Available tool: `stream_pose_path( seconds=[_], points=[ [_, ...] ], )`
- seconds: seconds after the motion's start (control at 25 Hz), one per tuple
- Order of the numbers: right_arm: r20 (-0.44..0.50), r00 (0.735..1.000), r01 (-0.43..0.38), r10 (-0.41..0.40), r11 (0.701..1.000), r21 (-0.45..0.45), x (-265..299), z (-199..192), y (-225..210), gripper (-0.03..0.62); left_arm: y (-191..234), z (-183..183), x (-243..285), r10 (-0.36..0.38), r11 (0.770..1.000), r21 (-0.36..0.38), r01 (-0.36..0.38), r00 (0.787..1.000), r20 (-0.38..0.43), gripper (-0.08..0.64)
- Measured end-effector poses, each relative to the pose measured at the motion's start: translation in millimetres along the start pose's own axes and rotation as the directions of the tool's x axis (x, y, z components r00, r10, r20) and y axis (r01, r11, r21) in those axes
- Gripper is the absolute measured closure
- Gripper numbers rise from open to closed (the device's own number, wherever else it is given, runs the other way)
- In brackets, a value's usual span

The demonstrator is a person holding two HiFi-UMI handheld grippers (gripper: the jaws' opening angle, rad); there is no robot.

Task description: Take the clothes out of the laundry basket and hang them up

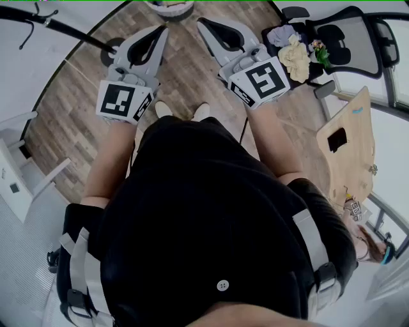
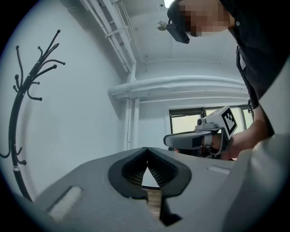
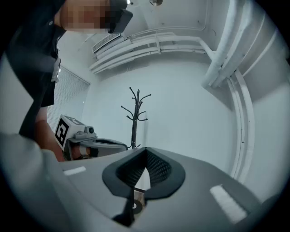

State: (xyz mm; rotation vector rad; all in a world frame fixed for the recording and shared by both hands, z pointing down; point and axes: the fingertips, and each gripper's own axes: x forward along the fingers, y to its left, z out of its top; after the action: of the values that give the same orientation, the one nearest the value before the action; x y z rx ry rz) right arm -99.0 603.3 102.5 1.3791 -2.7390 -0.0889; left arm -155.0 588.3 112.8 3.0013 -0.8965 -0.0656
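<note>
Left tongs (image 1: 162, 30) and right tongs (image 1: 202, 23) are closed, gripping nothing. Just ahead between them is possibly the laundry basket (image 1: 171, 6), contents unclear. Clothes (image 1: 295, 56) lie heaped on a chair (image 1: 348, 38) right of the right tongs.

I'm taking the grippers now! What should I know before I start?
Left gripper: shut, empty, held level.
Right gripper: shut, empty, level.
Crumpled cream, lilac and floral clothes lie piled on the black mesh office chair, ahead to the right.
Black metal coat stand is ahead to the left by the white wall, hooks bare.
Done: nothing hung yet.
Left: pick up each garment and hang it on the stand.
</note>
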Motion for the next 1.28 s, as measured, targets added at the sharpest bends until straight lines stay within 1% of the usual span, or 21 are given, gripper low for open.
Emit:
stream_pose_path(
  seconds=[0.08,0.16,0.28,0.4,0.52,0.64,0.68,0.72,0.76,0.8,0.84,0.88,0.92,1.0,1.04,1.08,1.16,1.28],
  points=[
    [-0.008,1.0,-0.028,0.028,0.999,0.028,2,0,2,0.595,1,2,1,0.0,1.0,0.002,0.0,1.0,0.0,0.561],
    [0.003,0.999,-0.033,0.033,0.998,0.061,3,2,0,0.594,1,3,2,-0.003,1.0,0.004,0.003,1.0,0.003,0.561],
    [0.026,1.0,-0.003,0.001,0.996,0.084,-1,0,-6,0.592,-1,2,2,-0.011,1.0,0.004,0.011,1.0,0.011,0.56],
    [0.041,0.999,0.01,-0.013,0.997,0.076,-8,-5,-6,0.588,-1,-1,-1,-0.012,1.0,0.007,0.012,1.0,0.015,0.56],
    [0.033,0.999,0.028,-0.03,0.998,0.064,-12,-13,-8,0.588,-2,-3,-1,-0.011,1.0,0.009,0.011,1.0,0.012,0.56],
    [0.038,0.998,0.052,-0.055,0.996,0.078,-15,-14,-13,0.586,-5,-6,0,-0.016,1.0,0.012,0.016,1.0,0.008,0.558],
    [0.042,0.997,0.056,-0.059,0.995,0.082,-15,-13,-14,0.575,-6,-6,0,-0.019,1.0,0.012,0.019,1.0,0.007,0.558],
    [0.046,0.997,0.054,-0.058,0.995,0.086,-16,-12,-15,0.538,-7,-6,0,-0.019,1.0,0.014,0.019,1.0,0.006,0.558],
    [0.05,0.997,0.046,-0.051,0.994,0.094,-16,-11,-16,0.487,-8,-6,1,-0.015,1.0,0.018,0.015,1.0,0.007,0.558],
    [0.054,0.998,0.034,-0.04,0.994,0.106,-16,-10,-17,0.394,-8,-6,3,-0.007,1.0,0.024,0.007,1.0,0.01,0.557],
    [0.058,0.998,0.021,-0.028,0.993,0.118,-16,-10,-18,0.282,-8,-6,5,0.004,1.0,0.026,-0.004,1.0,0.014,0.489],
    [0.062,0.998,0.012,-0.02,0.992,0.127,-16,-11,-21,0.18,-7,-6,7,0.017,1.0,0.022,-0.017,1.0,0.016,0.338],
    [0.067,0.998,0.008,-0.017,0.991,0.132,-18,-12,-23,0.138,-6,-7,10,0.032,0.999,0.013,-0.032,0.999,0.019,0.261],
    [0.079,0.996,0.017,-0.027,0.991,0.131,-24,-12,-30,0.081,-1,-6,12,0.064,0.998,0.0,-0.064,0.998,0.03,0.169],
    [0.084,0.996,0.026,-0.037,0.991,0.131,-28,-12,-35,0.062,1,-6,12,0.076,0.997,-0.001,-0.076,0.996,0.034,0.133],
    [0.085,0.995,0.036,-0.047,0.991,0.13,-32,-12,-40,0.057,3,-6,13,0.087,0.996,0.001,-0.087,0.996,0.036,0.11],
    [0.081,0.995,0.052,-0.062,0.991,0.127,-41,-13,-50,0.055,5,-5,15,0.103,0.995,0.009,-0.104,0.994,0.033,0.109],
    [0.075,0.995,0.054,-0.064,0.99,0.127,-51,-16,-65,0.057,3,-4,24,0.123,0.992,0.022,-0.124,0.992,0.029,0.108]
  ],
)
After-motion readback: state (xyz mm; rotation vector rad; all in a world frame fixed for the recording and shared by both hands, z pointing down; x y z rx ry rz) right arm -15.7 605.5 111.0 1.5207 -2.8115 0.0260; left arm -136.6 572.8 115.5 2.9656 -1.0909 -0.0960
